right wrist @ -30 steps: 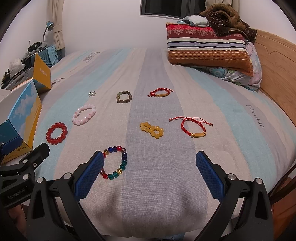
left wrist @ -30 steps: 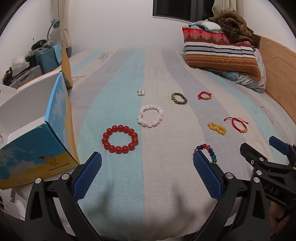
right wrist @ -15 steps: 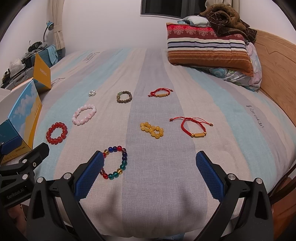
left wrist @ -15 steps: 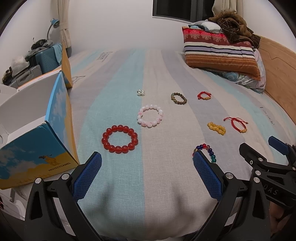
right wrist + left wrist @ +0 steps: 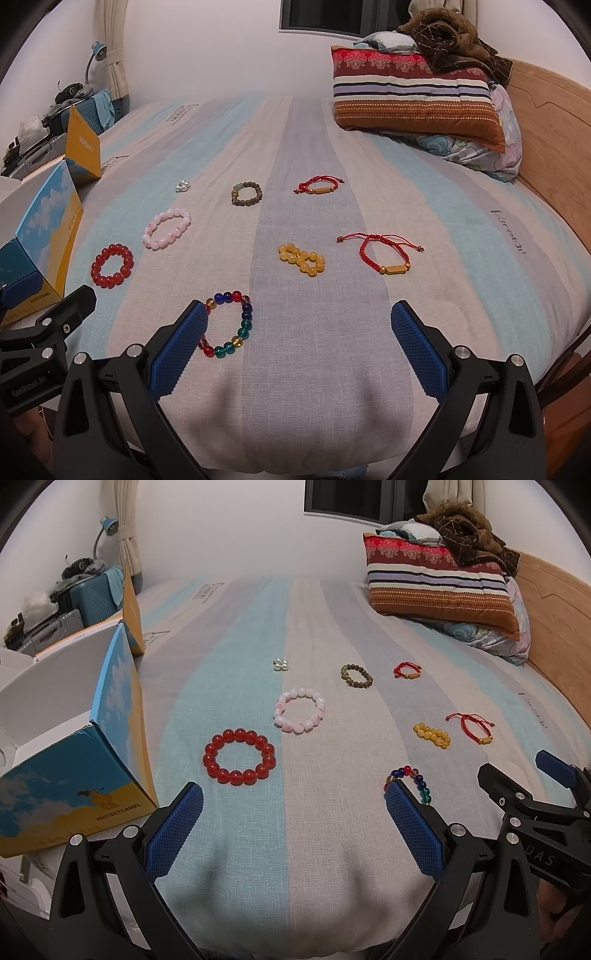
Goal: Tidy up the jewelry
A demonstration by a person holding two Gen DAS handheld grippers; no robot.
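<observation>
Nearest to me, both tools hover low over the foot of the striped bed (image 5: 295, 398): the left gripper (image 5: 293, 830) has its blue fingers (image 5: 173, 834) spread wide with nothing between them, and the right gripper (image 5: 299, 347) is spread just as wide, also holding nothing. Just past the right gripper's left finger lies the multicolored bead bracelet (image 5: 231, 325), flat on the sheet and partly hidden by that finger. Off to the left, at the bed's edge, stands the open blue-and-yellow box (image 5: 77, 775) with its flap raised; the part of its white inside that shows holds no jewelry, though much of the interior is out of sight. Beside the box rests the red bead bracelet (image 5: 239, 757), and a little farther on the pink bead bracelet (image 5: 300, 714). Across the middle of the bed sit the yellow bead bracelet (image 5: 302, 259), bunched up, and the red cord bracelet (image 5: 384, 254) just to its right. Farther still come a small pearl cluster (image 5: 280, 664), the brown bead bracelet (image 5: 246, 194) and a second red cord bracelet (image 5: 319, 186). At the far end, striped pillows (image 5: 413, 99) are stacked against the wooden headboard (image 5: 546, 122).
</observation>
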